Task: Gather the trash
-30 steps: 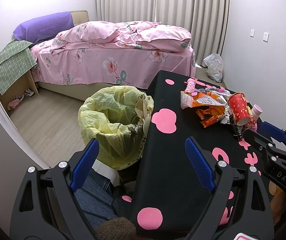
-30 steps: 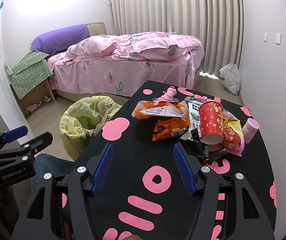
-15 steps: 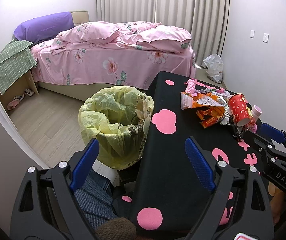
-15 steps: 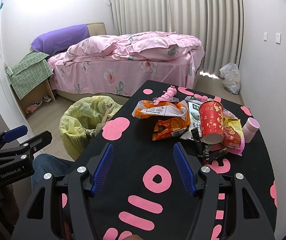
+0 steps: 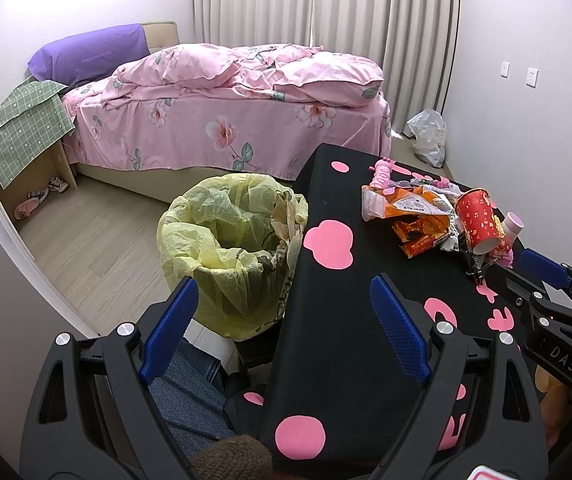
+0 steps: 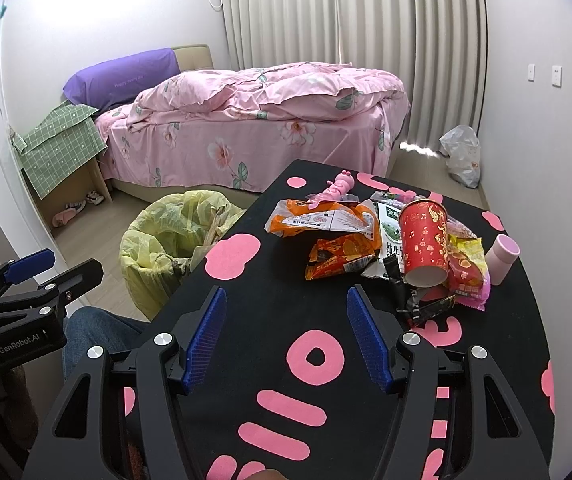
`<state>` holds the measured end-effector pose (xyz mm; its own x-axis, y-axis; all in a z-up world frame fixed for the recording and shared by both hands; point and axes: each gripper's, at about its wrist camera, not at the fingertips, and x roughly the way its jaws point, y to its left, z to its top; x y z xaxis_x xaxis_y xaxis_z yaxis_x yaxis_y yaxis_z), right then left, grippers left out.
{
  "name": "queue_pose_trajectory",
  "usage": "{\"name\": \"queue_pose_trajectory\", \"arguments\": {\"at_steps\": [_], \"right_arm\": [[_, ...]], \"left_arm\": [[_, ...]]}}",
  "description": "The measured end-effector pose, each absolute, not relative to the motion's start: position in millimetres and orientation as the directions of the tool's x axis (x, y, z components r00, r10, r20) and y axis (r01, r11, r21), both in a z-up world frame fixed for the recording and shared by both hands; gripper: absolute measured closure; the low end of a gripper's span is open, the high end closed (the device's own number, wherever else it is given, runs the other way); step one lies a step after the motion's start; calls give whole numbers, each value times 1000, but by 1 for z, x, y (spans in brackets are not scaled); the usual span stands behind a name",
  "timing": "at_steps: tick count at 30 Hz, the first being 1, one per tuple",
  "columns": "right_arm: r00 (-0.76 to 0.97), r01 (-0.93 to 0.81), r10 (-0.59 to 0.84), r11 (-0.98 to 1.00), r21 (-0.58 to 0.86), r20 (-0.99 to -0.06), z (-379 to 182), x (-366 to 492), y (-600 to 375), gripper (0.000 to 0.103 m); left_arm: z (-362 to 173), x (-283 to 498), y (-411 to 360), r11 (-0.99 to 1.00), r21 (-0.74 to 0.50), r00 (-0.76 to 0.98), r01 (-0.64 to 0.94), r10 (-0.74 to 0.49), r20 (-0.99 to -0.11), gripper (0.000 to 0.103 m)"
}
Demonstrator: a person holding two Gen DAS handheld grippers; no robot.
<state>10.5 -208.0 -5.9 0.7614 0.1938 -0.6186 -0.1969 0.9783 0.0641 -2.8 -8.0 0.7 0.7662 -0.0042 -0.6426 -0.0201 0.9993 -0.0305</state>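
Both our claws spread wide, empty: left gripper (image 5: 284, 320) by the yellow-lined bin (image 5: 230, 248), right gripper (image 6: 286, 332) over the black table (image 6: 270, 292), wrapper pile (image 6: 341, 240) and red paper cup (image 6: 423, 242) just ahead.

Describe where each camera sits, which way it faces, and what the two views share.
Left wrist: on the left claw, held open at the table's left edge, facing the bin and bed; a jeans-clad leg shows.
Right wrist: on the right claw, open above the table, facing the red cup and wrappers.
Shared: table, bin, bed, trash pile, each other's claw.
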Motion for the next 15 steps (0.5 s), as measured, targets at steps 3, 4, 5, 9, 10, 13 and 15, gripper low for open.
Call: {"name": "queue_pose_trajectory", "arguments": {"at_steps": [3,4,5,9,10,13,15], "right_arm": [[761,-197,195,978,65,-619,-6,11,-209,43],[761,-197,194,978,65,-619,-6,11,-209,43],[761,-197,194,978,65,-619,-6,11,-209,43],[761,-197,195,978,66,-619,-6,11,-209,43],[760,-197,195,978,66,-619,-7,11,-208,43],[760,-197,195,978,66,-619,-7,11,-208,43],[760,-198,196,978,66,-620,-7,11,-208,43]], "left_arm": [[1,-3,-8,999,-31,766,-20,-4,-643,20],[1,-3,-8,999,-32,767,-19,-5,-642,20],[1,-3,-8,999,-31,767,-20,-5,-642,20],[0,-3,-8,999,-32,766,-21,-4,-642,20],[0,-3,-8,999,-32,766,-22,-4,-643,20],[2,-3,-8,999,-32,766,-21,-4,-642,20],[2,-3,-8,999,-33,767,-21,-5,-642,20]]}}
